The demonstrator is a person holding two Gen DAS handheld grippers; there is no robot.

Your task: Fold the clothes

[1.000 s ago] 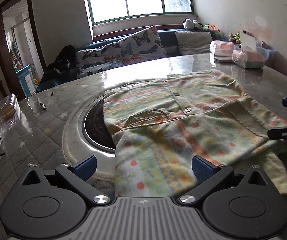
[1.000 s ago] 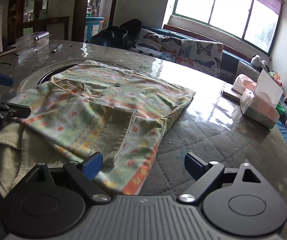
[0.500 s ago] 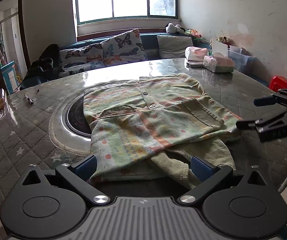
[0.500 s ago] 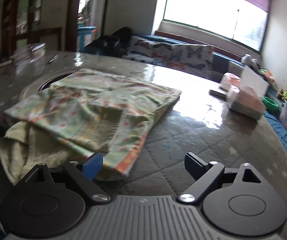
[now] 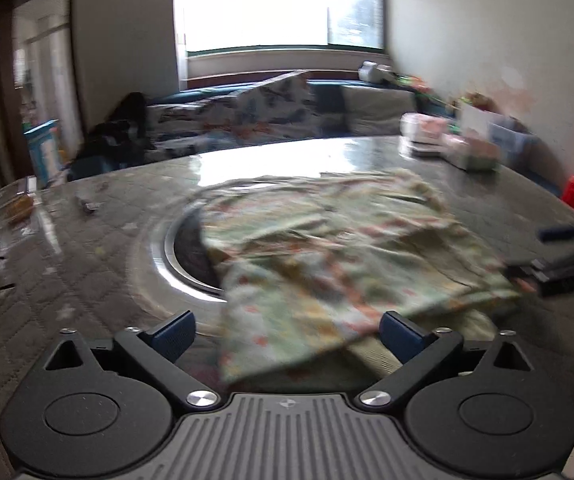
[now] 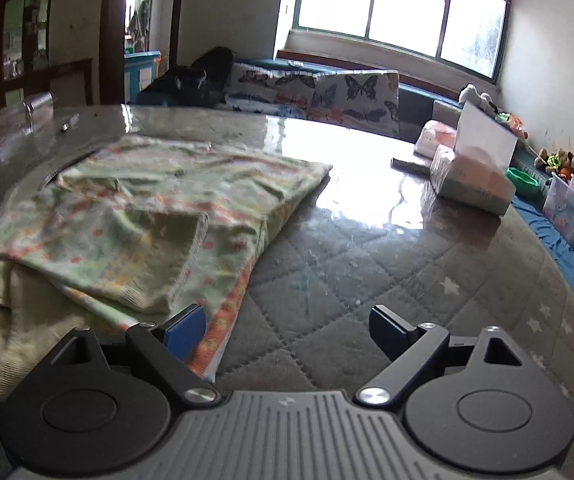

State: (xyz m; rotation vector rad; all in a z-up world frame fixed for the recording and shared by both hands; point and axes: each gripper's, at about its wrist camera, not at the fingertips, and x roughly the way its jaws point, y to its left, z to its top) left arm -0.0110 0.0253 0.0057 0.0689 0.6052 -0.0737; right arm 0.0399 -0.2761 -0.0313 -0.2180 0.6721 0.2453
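Grippers (image 5: 287,330) (image 6: 287,330) both gaping, grasping nothing, hovering at shirt's (image 6: 159,216) near edge, probably lining up next fold on table (image 6: 367,280).

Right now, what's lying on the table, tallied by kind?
Garments: 1, the patterned shirt, partly folded
Tissue boxes: 1
Soft packs beside the box: 1
Clear plastic containers: 1
Small dark items near the far edge: 1, too small to identify
Total: 5
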